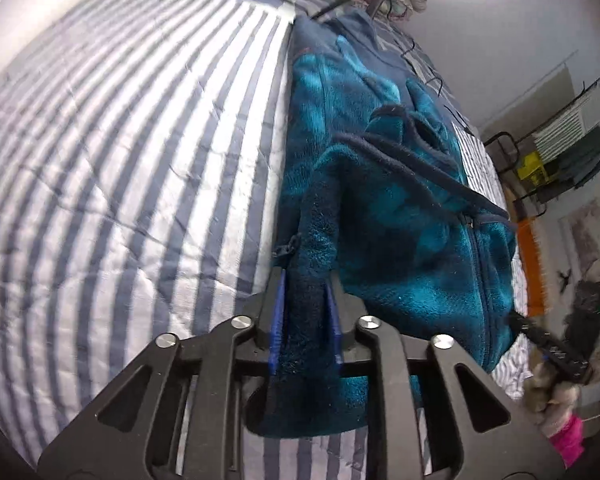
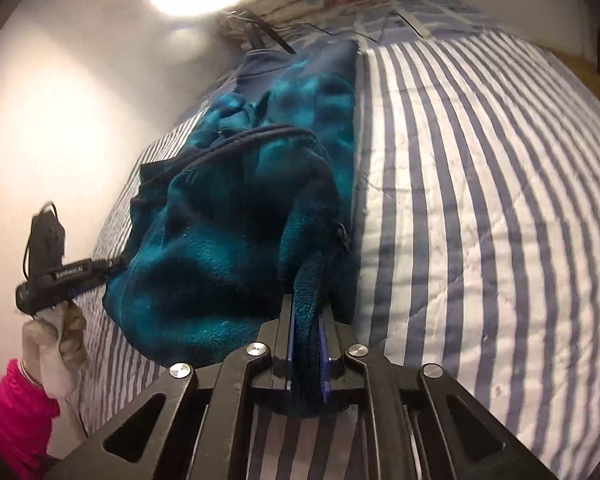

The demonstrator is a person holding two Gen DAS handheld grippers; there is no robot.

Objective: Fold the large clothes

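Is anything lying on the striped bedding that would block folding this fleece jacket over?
Nothing visible does. Both claws, left and right, already grip the teal fleece jacket, and the striped bedding beside it is bare fabric with wrinkles only.

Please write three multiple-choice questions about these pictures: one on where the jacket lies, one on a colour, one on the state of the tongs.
1. Where does the jacket lie?
A. on a striped bed cover
B. on a wooden floor
C. in a basket

2. What colour is the person's sleeve?
A. green
B. pink
C. white

3. What are the left tongs and the right tongs doing?
A. both open, empty
B. only one grips
C. both grip fleece

Answers: 1 A, blue and white bed cover lies under it; 2 B, pink at the wrist; 3 C, fleece sits between each pair of pads.
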